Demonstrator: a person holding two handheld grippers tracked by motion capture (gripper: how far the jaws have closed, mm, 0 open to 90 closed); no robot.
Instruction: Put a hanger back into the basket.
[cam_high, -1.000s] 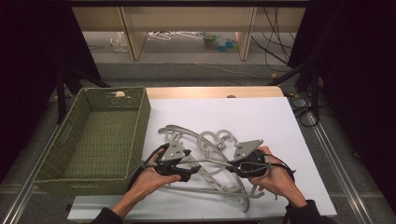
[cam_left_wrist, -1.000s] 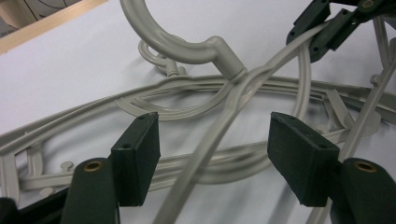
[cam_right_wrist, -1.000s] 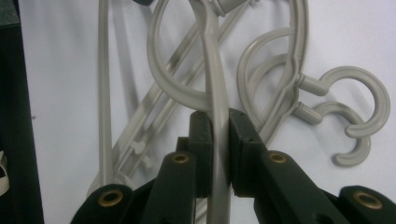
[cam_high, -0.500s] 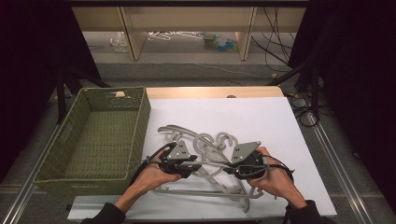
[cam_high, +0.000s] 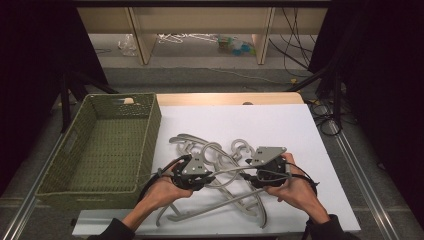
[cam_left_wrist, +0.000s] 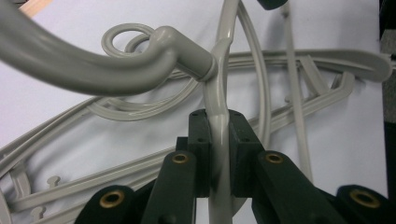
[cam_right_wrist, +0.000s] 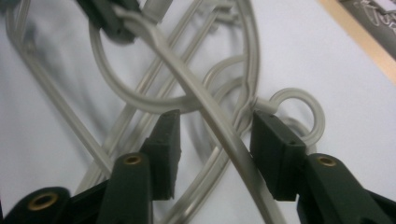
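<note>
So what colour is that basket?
Olive green, woven basket; clearest in the high view.

left tool (cam_left_wrist: 217, 140) clamped, right tool (cam_right_wrist: 215, 140) jaws just parting

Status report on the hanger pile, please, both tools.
Left tool shut on one grey hanger. Right tool has just been opening, same hanger's arm loose between its pads. Other hangers tangled underneath. Basket beside.
</note>
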